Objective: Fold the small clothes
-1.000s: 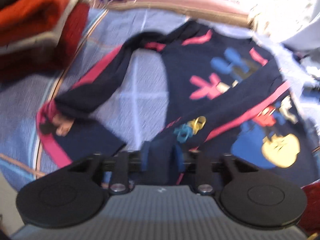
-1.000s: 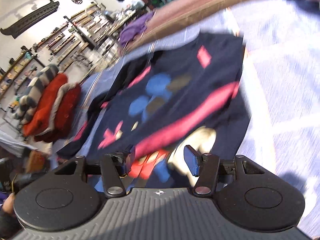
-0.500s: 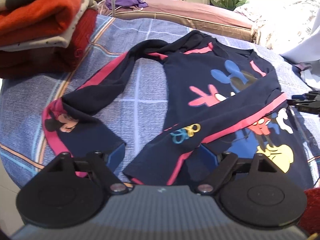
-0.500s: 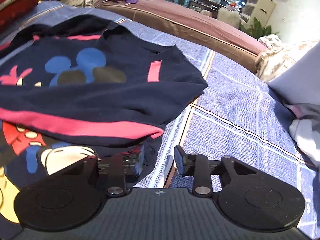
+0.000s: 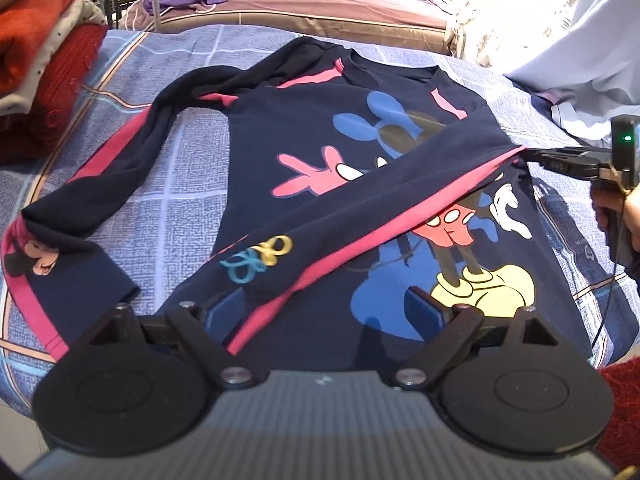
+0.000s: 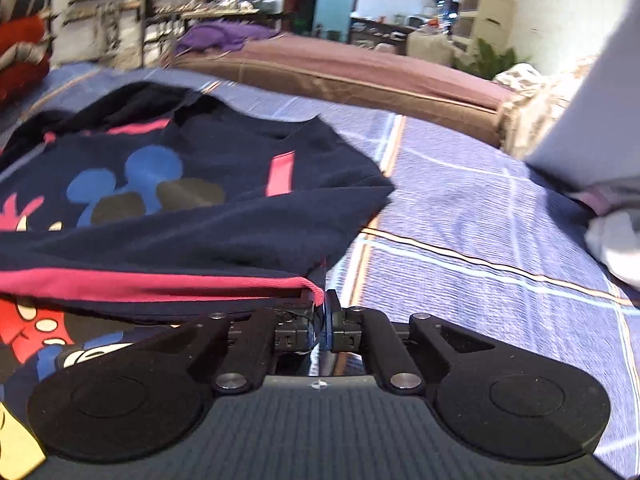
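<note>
A small navy shirt [image 5: 304, 152] with pink stripes and a cartoon mouse print lies front up on the blue checked bed cover [image 5: 168, 208]. Its right sleeve [image 5: 360, 216] is folded diagonally across the chest; its left sleeve [image 5: 120, 160] lies spread out to the left. My left gripper [image 5: 324, 308] is open over the shirt's lower hem, with the folded sleeve's cuff between its fingers. My right gripper [image 6: 322, 320] is shut on the shirt's pink-edged fold [image 6: 308, 290] at its right side, and it also shows in the left wrist view [image 5: 560, 160].
A stack of folded red and white clothes [image 5: 36, 52] sits at the far left of the bed. A brown mattress edge [image 5: 320, 8] runs along the back. Pale clothing [image 6: 608, 224] lies at the right. A red item [image 5: 620, 400] is at my near right.
My left gripper let go of the sleeve cuff and opened wide. My right gripper closed on the shirt's right edge at the pink fold.
</note>
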